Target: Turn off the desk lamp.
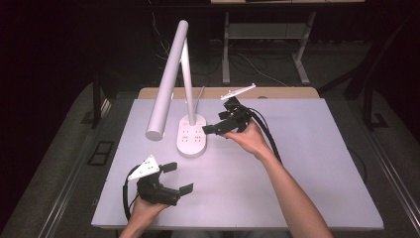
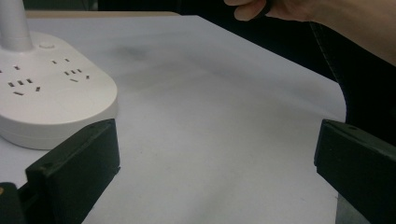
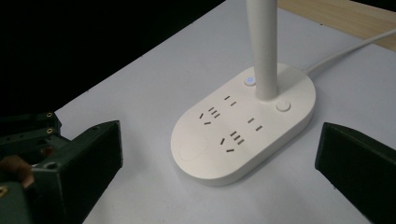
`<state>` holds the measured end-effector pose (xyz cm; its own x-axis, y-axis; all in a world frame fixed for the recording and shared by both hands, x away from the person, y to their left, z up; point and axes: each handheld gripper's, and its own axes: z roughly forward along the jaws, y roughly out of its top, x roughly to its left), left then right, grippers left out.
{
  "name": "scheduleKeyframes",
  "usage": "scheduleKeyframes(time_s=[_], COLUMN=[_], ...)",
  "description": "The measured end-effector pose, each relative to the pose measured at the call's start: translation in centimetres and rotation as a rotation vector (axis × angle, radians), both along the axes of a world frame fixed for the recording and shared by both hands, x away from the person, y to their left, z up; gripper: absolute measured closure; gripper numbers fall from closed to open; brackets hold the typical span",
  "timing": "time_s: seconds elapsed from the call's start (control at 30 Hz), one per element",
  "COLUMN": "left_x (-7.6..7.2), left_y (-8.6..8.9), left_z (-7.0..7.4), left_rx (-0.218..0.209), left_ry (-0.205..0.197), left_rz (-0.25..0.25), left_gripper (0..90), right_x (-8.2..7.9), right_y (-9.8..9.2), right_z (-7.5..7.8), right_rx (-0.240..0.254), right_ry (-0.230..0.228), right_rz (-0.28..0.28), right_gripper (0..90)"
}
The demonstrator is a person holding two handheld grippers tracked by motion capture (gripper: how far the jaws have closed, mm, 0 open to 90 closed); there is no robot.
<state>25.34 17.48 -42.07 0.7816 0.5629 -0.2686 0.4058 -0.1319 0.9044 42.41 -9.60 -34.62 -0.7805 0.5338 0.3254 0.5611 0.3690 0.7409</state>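
Note:
A white desk lamp stands at the table's back middle, its oval base (image 1: pixel 191 137) carrying several sockets and its long tube head (image 1: pixel 166 84) leaning left. My right gripper (image 1: pixel 214 124) hovers just right of the base, open, its jaws wide apart with nothing between them. In the right gripper view the lamp base (image 3: pixel 243 126) lies below and between the jaws, with the lamp stem (image 3: pixel 264 46) rising behind a small blue-lit button (image 3: pixel 251 80). My left gripper (image 1: pixel 177 177) is open near the front left, above bare table, and the lamp base (image 2: pixel 42 98) sits ahead to its left.
The lamp's white cable (image 3: pixel 345 49) runs off the back of the pale table (image 1: pixel 297 173). A wooden strip (image 1: pixel 277 92) edges the far side. The person's right hand (image 2: pixel 280 9) and a black gripper cable (image 1: pixel 270 139) cross the middle right.

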Motion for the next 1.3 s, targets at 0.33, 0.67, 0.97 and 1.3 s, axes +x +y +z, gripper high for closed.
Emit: scheduleKeyframes(time_s=[0.33,0.67,0.97,1.3], left_x=[0.0,0.0,0.0,0.0], left_y=[0.0,0.2,0.1,0.4], left_z=[0.0,0.1,0.1,0.1], left_rx=[-0.009,-0.015,-0.020,-0.029], left_ry=[0.000,-0.003,0.001,0.003], left_rz=[0.000,0.002,-0.004,0.006], left_gripper=[0.0,0.0,0.0,0.0], right_x=[2.0,3.9,5.3,6.6], right_y=[1.2,0.9,1.0,1.5], right_z=[-1.1,-2.3,-4.1,-5.4], right_rx=[0.041,0.081,0.097,0.102], right_ry=[0.004,0.018,0.062,0.083], right_rz=[-0.019,-0.062,-0.065,-0.079], right_gripper=[6.0,31.4,45.1,61.0])
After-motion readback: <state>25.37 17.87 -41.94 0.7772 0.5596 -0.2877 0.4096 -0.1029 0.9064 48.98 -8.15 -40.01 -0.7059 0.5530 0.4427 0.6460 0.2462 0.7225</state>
